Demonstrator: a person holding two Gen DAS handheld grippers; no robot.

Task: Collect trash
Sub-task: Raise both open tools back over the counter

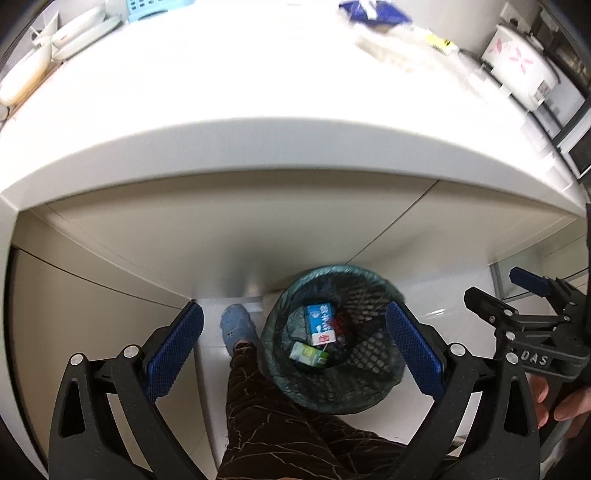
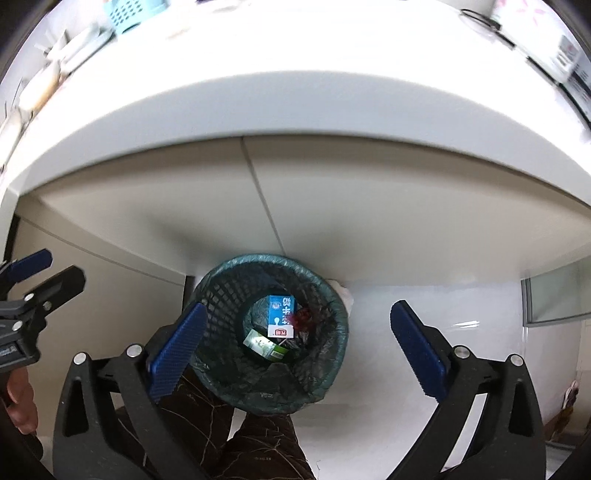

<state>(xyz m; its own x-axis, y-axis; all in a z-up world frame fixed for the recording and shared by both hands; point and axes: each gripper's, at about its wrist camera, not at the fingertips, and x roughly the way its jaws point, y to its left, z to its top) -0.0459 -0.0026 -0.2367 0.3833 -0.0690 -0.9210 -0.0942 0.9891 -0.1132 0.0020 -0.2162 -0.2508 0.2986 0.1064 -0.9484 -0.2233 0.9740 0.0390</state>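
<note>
Two handheld black plastic grippers, the left gripper [image 1: 295, 354] and right gripper [image 2: 299, 350], carry blue textured pads on their fingers [image 1: 173, 354], silver screws at the pivots, and "DAS" lettering at 3 o'clock. The person wears dark brown patterned trousers [image 1: 280, 424] and a blue slipper [image 1: 236, 326].

Left gripper [image 1: 294, 345] spread wide (empty), right gripper [image 2: 298, 341] likewise

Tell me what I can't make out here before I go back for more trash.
- Counter, both wrist views: glare and blur wash it out; the blue bag is smeared and cut by the top edge.
- Bin bottom: the blue carton and green carton cover what lies beneath.
- Red scrap: too small to identify.
</note>
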